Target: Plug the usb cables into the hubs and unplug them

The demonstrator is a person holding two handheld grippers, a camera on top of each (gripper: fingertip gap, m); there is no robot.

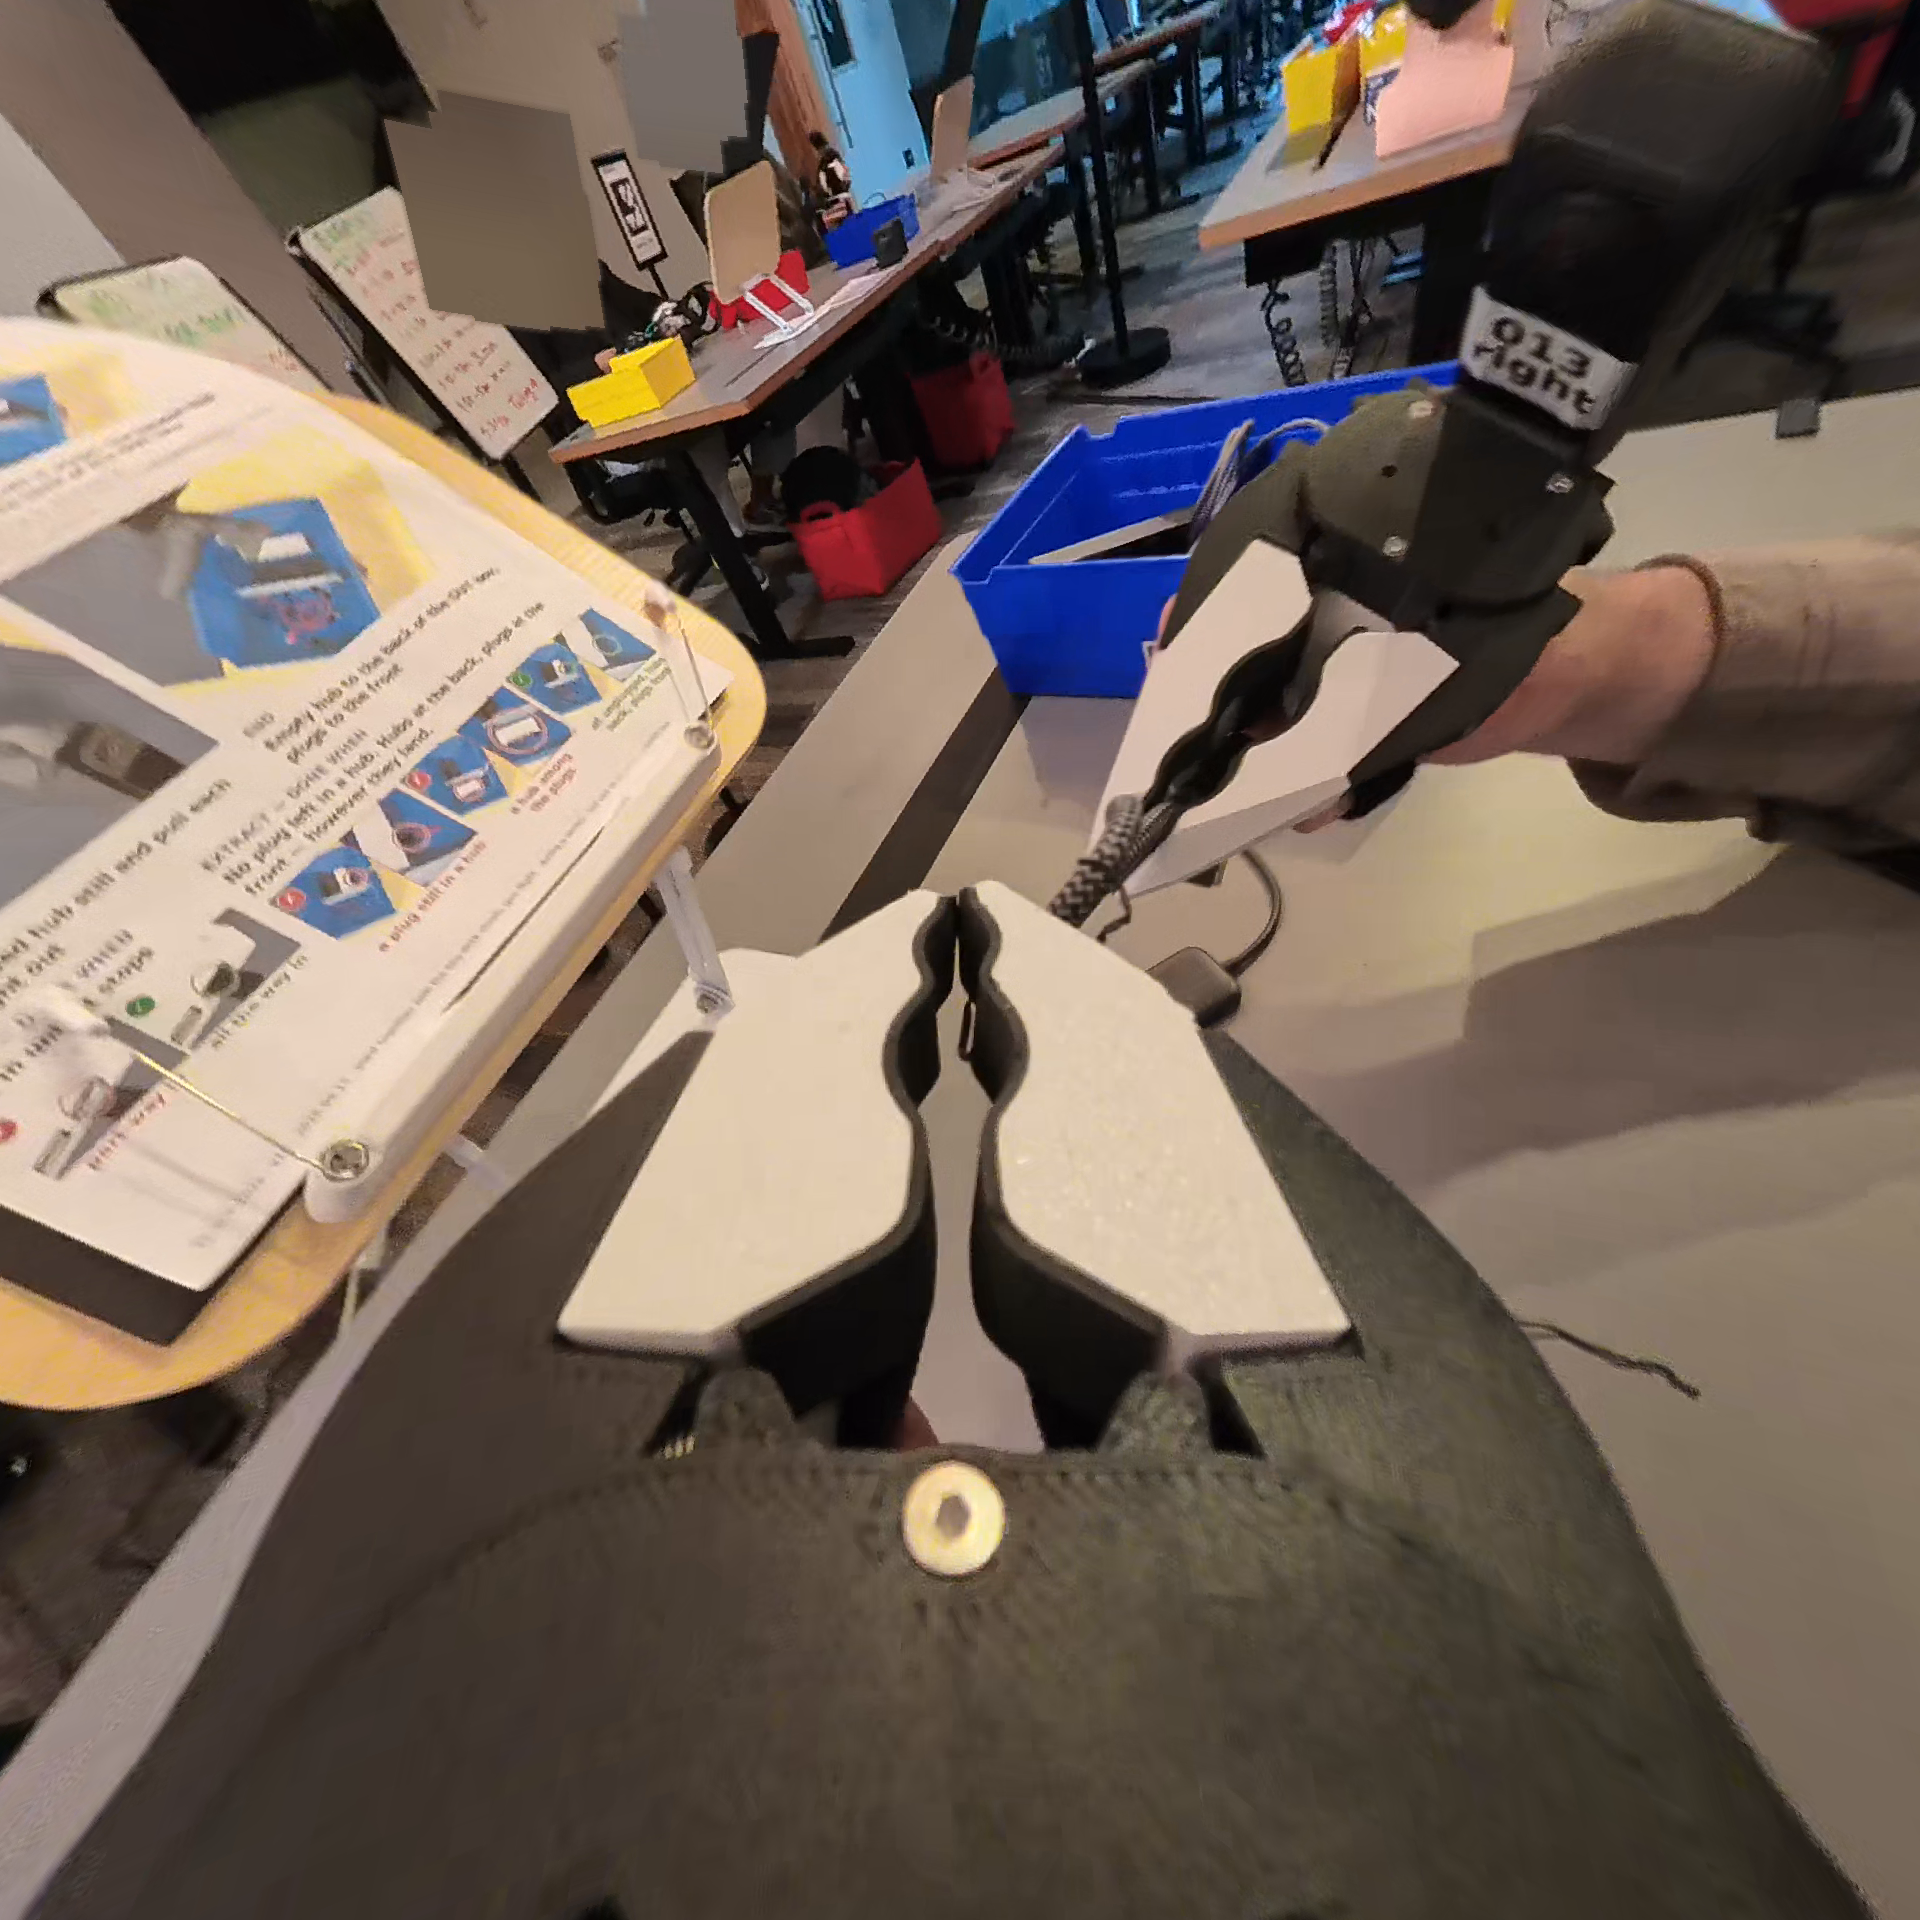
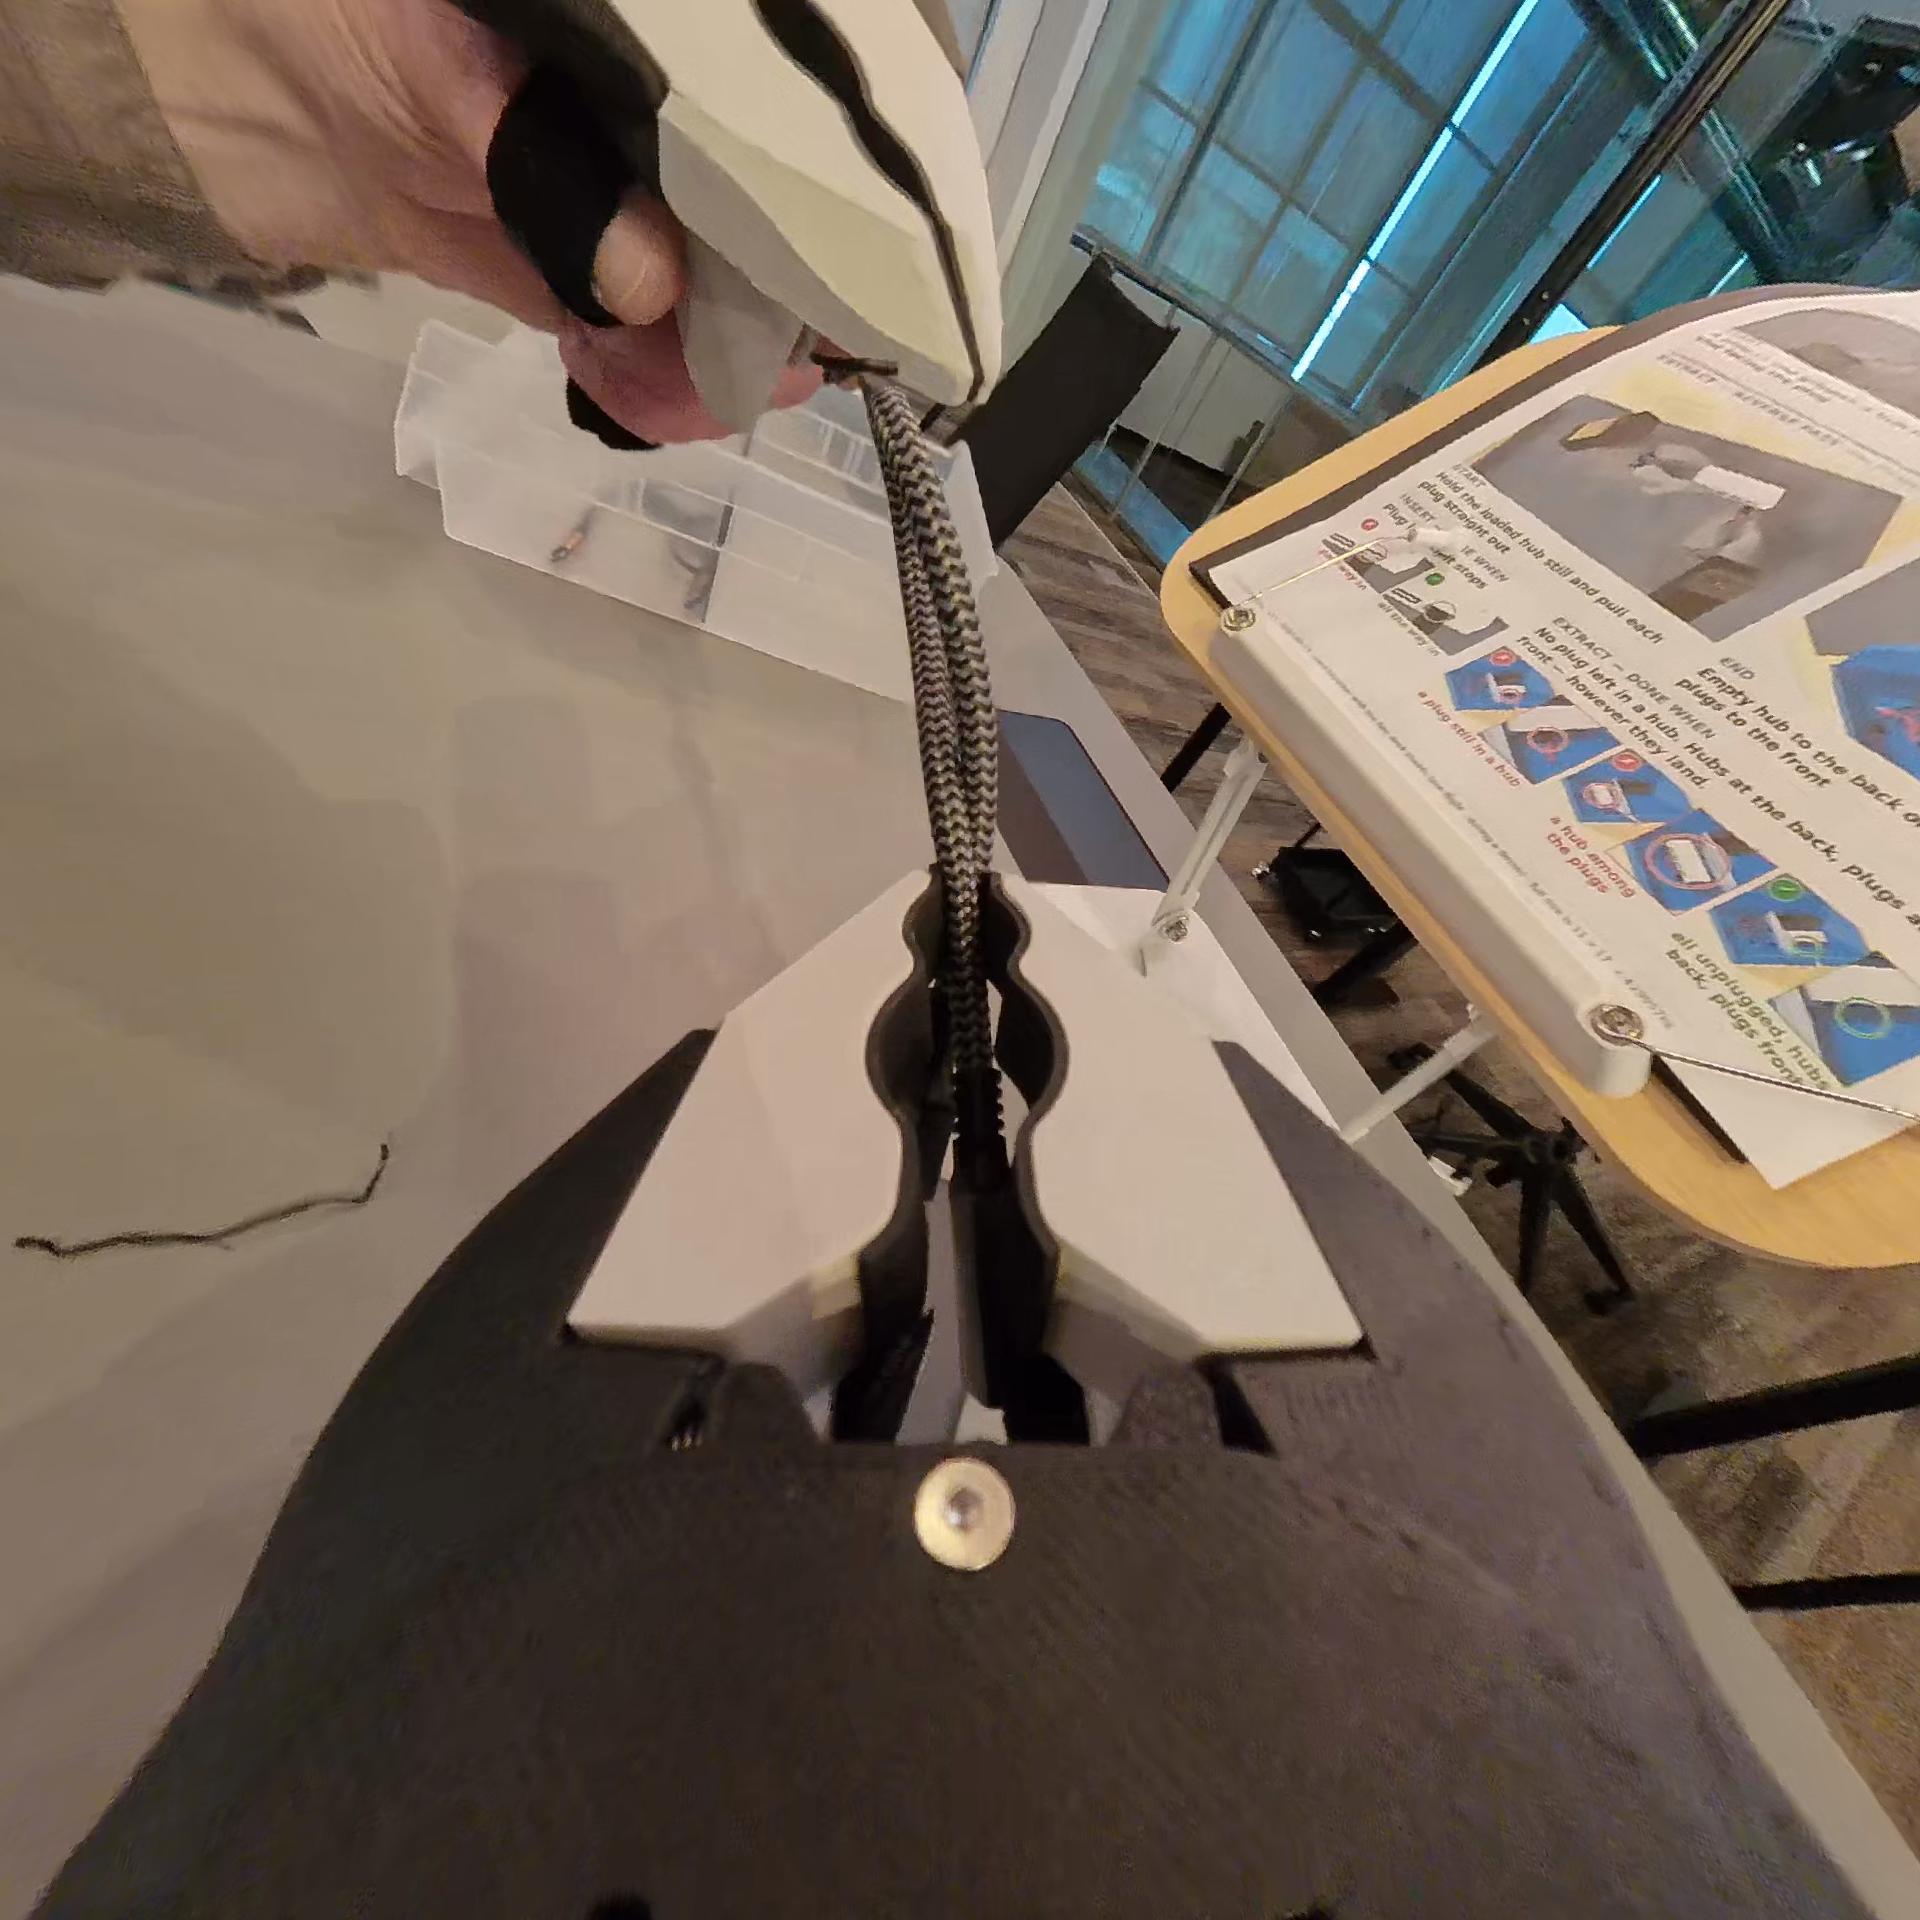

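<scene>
Left wrist view: the left gripper (image 1: 956, 914) has its jaws together on something small and hidden, above the bench (image 1: 1558, 1143) edge.

Right wrist view: the right gripper (image 2: 961, 894) is clamped on the braided cable (image 2: 940, 665) and its plug. Probably an unplugging pull; next, draw straight apart.

My right gripper (image 2: 961, 904): matt white plastic fingers, wavy black inner pads; rough, grainy black body with one shiny metal screw.
My left gripper (image 1: 956, 914): same speckled white plastic, same coarse black shell.
Cable (image 2: 951, 665): braided cloth sheath, black-and-white weave, dull.
Table (image 2: 312, 831): smooth grey top, faint sheen.
Instruction sheet (image 1: 312, 748): paper, slightly glossy print.
Board (image 2: 1558, 1195): pale wood, smooth.
Bin (image 1: 1060, 603): glossy blue plastic.
Organiser box (image 2: 665, 540): clear plastic.
</scene>
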